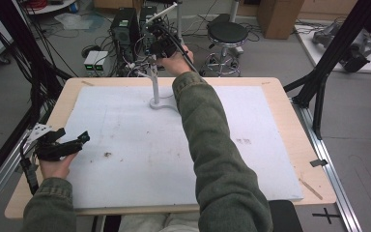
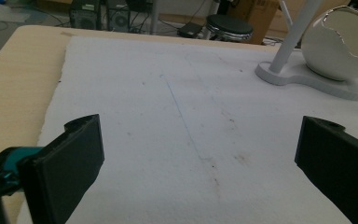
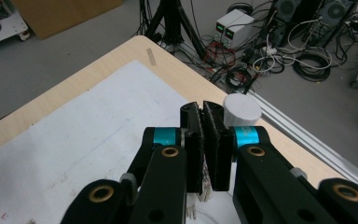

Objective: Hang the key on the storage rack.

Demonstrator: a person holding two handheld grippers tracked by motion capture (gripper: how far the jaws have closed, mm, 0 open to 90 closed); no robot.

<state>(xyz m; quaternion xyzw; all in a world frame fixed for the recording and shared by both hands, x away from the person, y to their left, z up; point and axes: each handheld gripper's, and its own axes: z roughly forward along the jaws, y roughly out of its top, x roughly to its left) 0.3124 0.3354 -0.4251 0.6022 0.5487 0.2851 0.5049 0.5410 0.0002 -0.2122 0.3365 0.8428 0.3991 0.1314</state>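
- A light wooden table [image 1: 280, 104] carries a large white foam sheet [image 1: 125, 145] that covers most of its top; faint scuffs and dark specks mark the sheet.
- A person's right arm, in a green sleeve [image 1: 212, 145], reaches diagonally across the sheet to the table's far edge.
- Near the far middle of the sheet stands a white stand [image 1: 155, 92]: a slim post on a flat, rounded base.
- In the left gripper view a white rounded shell with a jagged broken rim [image 2: 338, 44] sits on that same base, just beside the post.
- The right gripper [image 1: 162, 46] is held high at the top of the post. In the right gripper view its jaws are pressed nearly together with something thin and pale caught between them, perhaps a cord or strip; the view is too tight to say what it is. The post's round white top [image 3: 242, 109] sits just beside the jaws.
- The left gripper [image 1: 72, 142] lies low at the table's near left, over the sheet's edge, its jaws spread wide and holding nothing.
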